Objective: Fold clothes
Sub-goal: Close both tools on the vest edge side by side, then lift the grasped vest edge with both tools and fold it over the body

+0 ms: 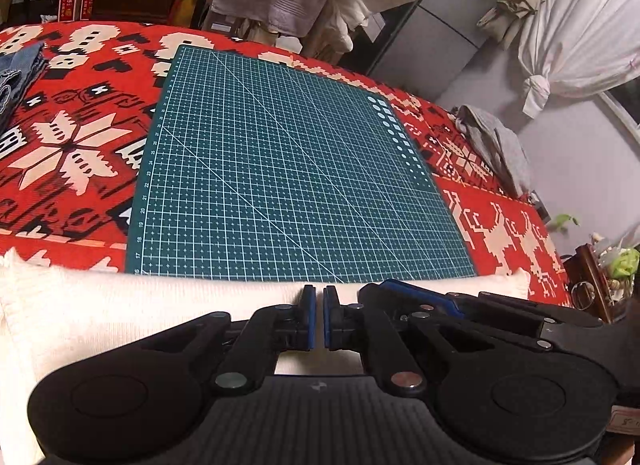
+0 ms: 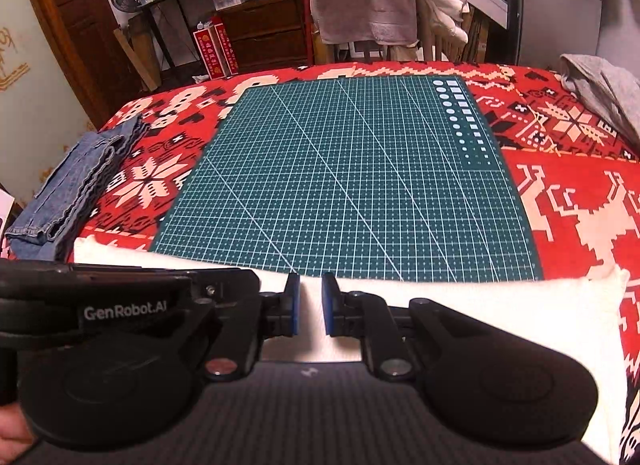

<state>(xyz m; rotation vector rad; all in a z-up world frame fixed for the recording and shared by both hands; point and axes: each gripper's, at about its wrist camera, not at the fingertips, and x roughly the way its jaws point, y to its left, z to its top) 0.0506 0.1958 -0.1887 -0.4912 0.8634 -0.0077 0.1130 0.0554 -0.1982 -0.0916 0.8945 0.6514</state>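
A white knit garment (image 1: 120, 305) (image 2: 500, 317) lies flat across the near edge of a green cutting mat (image 1: 300, 165) (image 2: 360, 185). My left gripper (image 1: 319, 297) sits at the garment's far edge, its blue pads nearly together with a thin strip of white cloth between them. My right gripper (image 2: 311, 282) is close beside it on the right, over the same far edge. Its jaws stand a finger's width apart, and flat white cloth shows in the gap. In the right wrist view the left gripper's black body (image 2: 120, 305) fills the left side.
A red patterned blanket (image 1: 72, 185) (image 2: 580, 205) covers the surface under the mat. Folded blue jeans (image 2: 68, 185) (image 1: 16, 73) lie at its left edge and a crumpled grey garment (image 2: 608, 89) (image 1: 492, 141) at its right. Hanging laundry and shelves stand behind.
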